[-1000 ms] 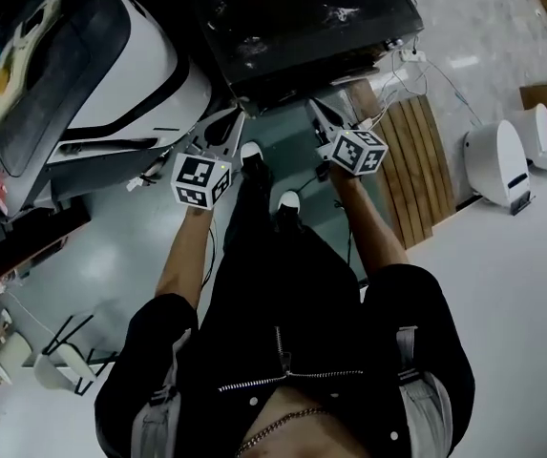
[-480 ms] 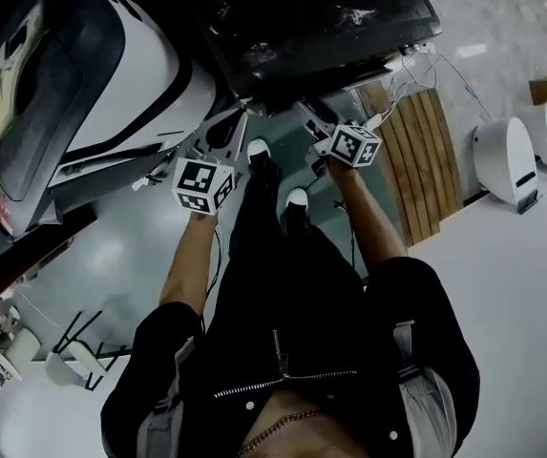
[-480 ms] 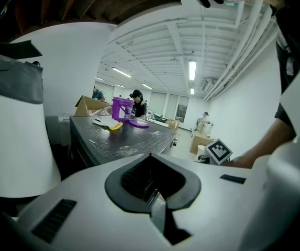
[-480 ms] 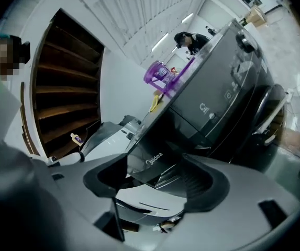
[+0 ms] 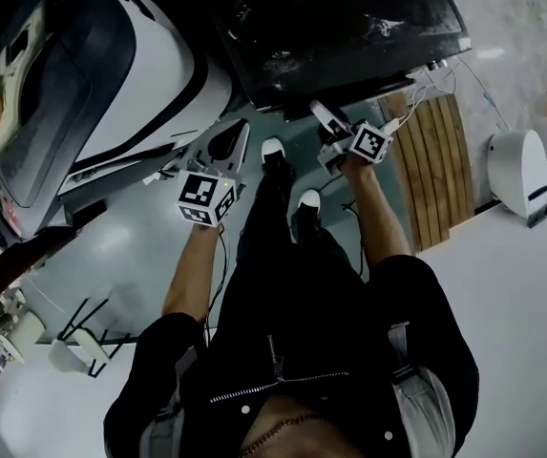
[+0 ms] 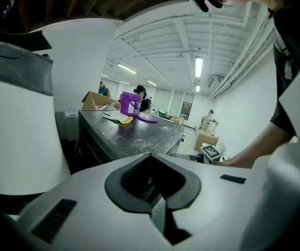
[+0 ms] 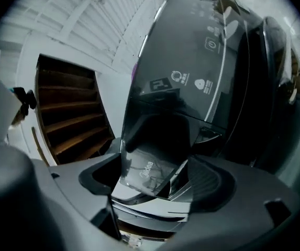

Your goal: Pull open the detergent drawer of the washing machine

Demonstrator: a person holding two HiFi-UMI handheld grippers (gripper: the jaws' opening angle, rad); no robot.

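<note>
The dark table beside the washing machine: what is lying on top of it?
A purple jug, a flat purple disc and something yellow sit on the dark table. Anything behind the jug is covered.

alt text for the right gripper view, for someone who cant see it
The right claw is opening, its jaws apart with the glossy dark Midea-marked drawer front showing in the gap, ungripped. Above it rises the washing machine's dark control panel with white icons; brown wooden slats sit at left.
</note>
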